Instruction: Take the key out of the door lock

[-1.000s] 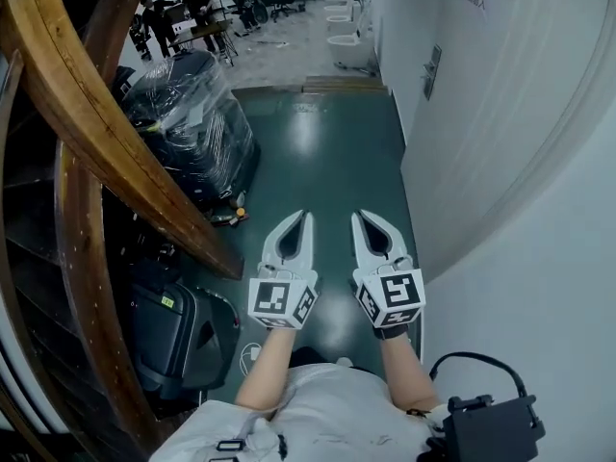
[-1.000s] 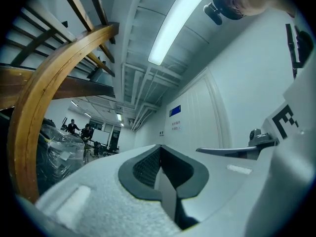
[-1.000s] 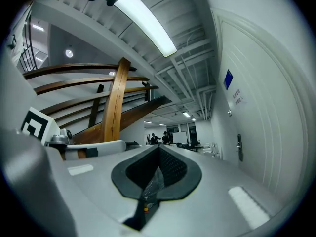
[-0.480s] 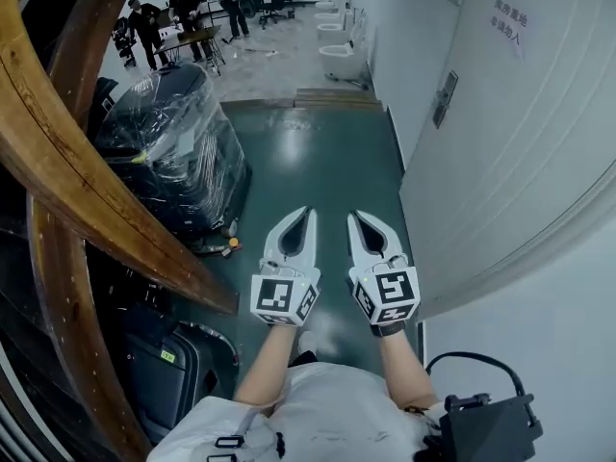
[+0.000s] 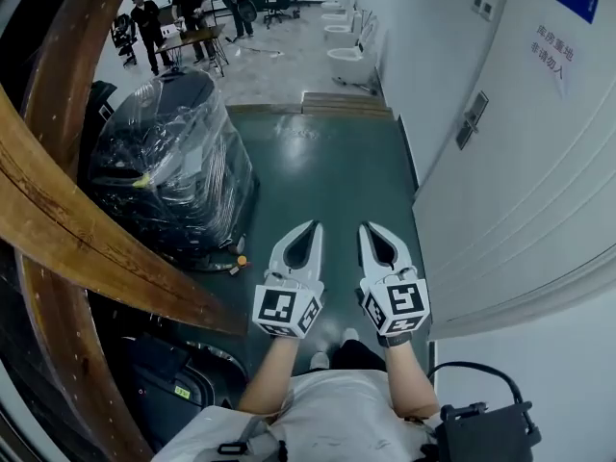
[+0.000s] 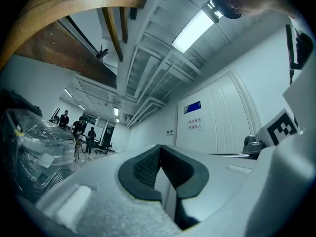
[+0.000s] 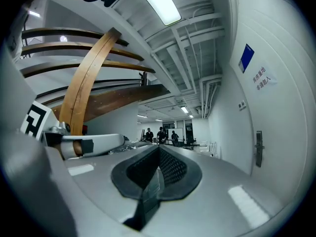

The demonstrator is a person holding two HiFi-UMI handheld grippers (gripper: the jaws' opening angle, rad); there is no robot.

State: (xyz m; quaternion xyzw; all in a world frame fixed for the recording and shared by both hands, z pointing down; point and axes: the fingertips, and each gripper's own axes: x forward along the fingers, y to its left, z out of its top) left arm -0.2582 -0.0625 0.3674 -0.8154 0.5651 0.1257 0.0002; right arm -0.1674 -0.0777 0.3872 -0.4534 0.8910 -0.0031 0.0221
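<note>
A white panelled door (image 5: 520, 181) fills the right side of the head view. Its dark lock plate (image 5: 469, 120) sits well ahead of both grippers and also shows as the lock plate (image 7: 258, 148) in the right gripper view. I cannot make out a key at this distance. My left gripper (image 5: 313, 227) and right gripper (image 5: 367, 227) are held side by side over the dark green floor (image 5: 337, 171), pointing forward. Both are shut with nothing between the jaws, as the left gripper (image 6: 159, 147) and right gripper (image 7: 159, 148) show in their own views.
A plastic-wrapped machine (image 5: 173, 162) stands to the left. Curved wooden stair beams (image 5: 77, 239) cross the left side, with a black case (image 5: 164, 373) under them. A low step (image 5: 346, 104) ends the green floor. Beyond it are white toilets (image 5: 346, 56) and several people (image 5: 183, 8).
The view has moved forward along the corridor and tilted up; the lock plate and door signs show more. Both grippers stay shut and side by side.
</note>
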